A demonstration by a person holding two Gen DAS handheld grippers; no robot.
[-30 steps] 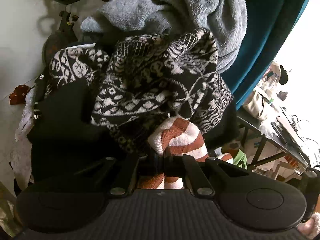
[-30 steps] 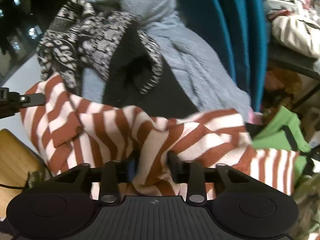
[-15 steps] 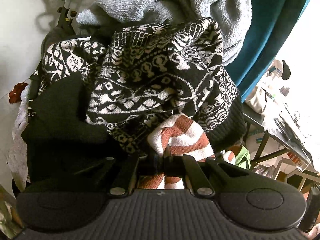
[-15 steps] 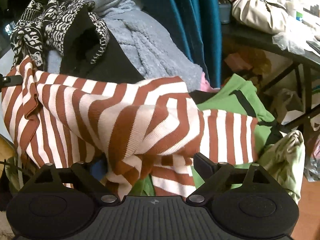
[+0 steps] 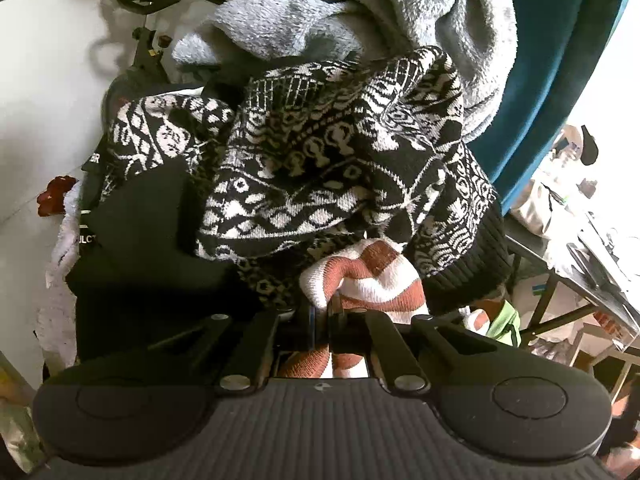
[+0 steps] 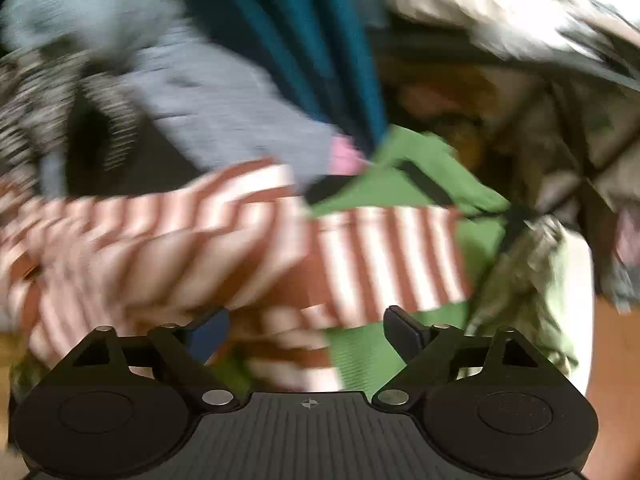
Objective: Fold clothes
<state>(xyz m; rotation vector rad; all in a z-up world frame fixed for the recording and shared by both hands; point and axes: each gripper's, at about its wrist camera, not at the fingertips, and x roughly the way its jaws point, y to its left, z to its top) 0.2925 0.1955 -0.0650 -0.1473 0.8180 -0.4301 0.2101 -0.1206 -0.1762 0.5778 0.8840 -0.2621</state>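
Observation:
A rust-and-white striped garment (image 5: 368, 276) bunches in front of my left gripper (image 5: 320, 316), which is shut on a fold of it. The same striped garment (image 6: 200, 240) stretches across the blurred right wrist view, lying over a green garment (image 6: 420, 168). My right gripper (image 6: 306, 320) stands wide with its jaws closing a little. Striped cloth lies between and under its fingers, but the pads do not press on it.
A black-and-white patterned sweater (image 5: 340, 160) and a grey fleece (image 5: 360, 8) are heaped behind, with a black garment (image 5: 140, 240) at the left. A teal curtain (image 5: 560, 60) hangs at the right, beside a cluttered table (image 5: 580, 272).
My right gripper let go of the striped cloth and opened wide, then swept right and down over the green garment. The left gripper stayed shut on the striped fold.

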